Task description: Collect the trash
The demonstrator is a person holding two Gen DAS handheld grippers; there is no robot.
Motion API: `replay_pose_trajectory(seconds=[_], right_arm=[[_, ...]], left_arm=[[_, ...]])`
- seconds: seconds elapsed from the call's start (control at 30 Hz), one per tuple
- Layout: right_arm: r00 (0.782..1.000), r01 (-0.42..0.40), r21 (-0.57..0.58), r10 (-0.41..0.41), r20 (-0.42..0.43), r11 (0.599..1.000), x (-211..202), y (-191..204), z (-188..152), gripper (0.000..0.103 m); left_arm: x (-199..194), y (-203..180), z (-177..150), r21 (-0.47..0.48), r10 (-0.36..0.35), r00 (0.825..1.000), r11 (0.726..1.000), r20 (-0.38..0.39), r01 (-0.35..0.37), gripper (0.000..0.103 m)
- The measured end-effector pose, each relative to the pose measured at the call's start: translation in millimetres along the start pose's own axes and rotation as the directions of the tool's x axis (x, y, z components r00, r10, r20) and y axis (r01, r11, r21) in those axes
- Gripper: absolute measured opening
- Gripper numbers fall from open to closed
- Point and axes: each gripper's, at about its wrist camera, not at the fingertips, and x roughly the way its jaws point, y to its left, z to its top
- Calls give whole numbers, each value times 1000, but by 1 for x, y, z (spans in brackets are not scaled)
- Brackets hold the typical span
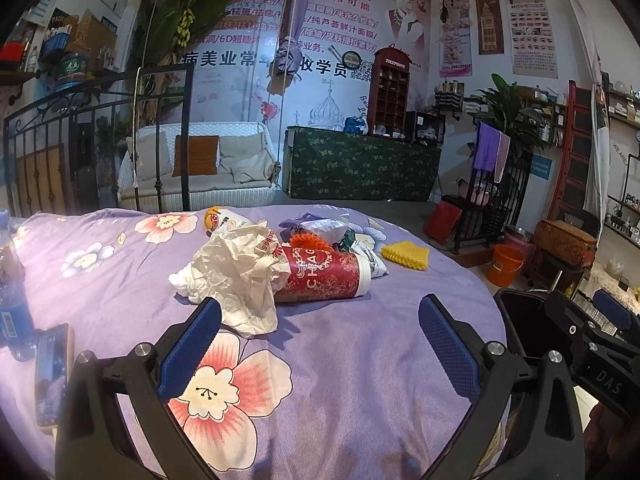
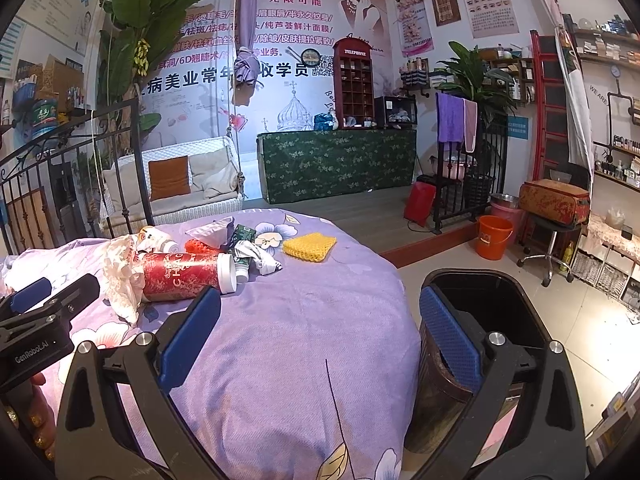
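- Only our left wrist view shows the blue-labelled clear plastic bottle [image 1: 12, 300] and the flat phone in a tan case [image 1: 52, 372] at the far left edge of the bed; only our right wrist view looks fully into the black plastic waste bin [image 2: 500, 300] standing just beside the bed's right edge.
- Our left gripper [image 1: 320, 344] hovers with its blue pads wide apart and empty, near the crumpled white paper wrapper [image 1: 236, 276].
- The wrapper touches the mouth end of the red paper cup with gold pattern and white lid [image 1: 324, 276], which lies on its side mid-bed.
- Behind the cup we see an orange spiky ball [image 1: 310, 242], crumpled wrappers, and further right a yellow foam fruit net [image 1: 406, 255], apart from the pile.
- Our right gripper [image 2: 320, 340] is likewise spread open, holding nothing, one pad over the bin's rim.
- All trash rests on the purple floral bedsheet [image 1: 340, 380]; beyond lie a white wicker swing seat [image 1: 200, 168], a green-covered counter [image 1: 360, 164] and an orange bucket [image 2: 494, 238].
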Motion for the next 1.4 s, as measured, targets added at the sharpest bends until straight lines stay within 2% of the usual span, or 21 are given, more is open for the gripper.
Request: replay_pose_trajectory(seconds=[0.8,1.0,1.1,1.2,1.3,1.4], right_arm=[[1000,-10,-2,10,-18,1000,1,3,-4,98],[998,-28,-6,27,-53,1000,11,4,-5,98],[992,-70,0,69,-110,998,26,6,-7,98],[979,-120,14,120,-164,993,42,7,-9,98],[978,-133,-27,127,-164,991,51,15,-9,98],[968,-179,-54,166,-188,982,62,23,-6,98]], left_arm=[[4,5,-8,-15,6,1000,1000,-19,-6,97],[12,12,-12,-52,-16,997,999,-72,12,97],[18,19,-15,-73,-18,994,997,-110,10,97],[26,30,-19,-89,11,988,996,-151,-24,97],[33,38,-20,-85,47,982,994,-181,-63,97],[47,45,-16,-80,72,973,993,-221,-92,97]])
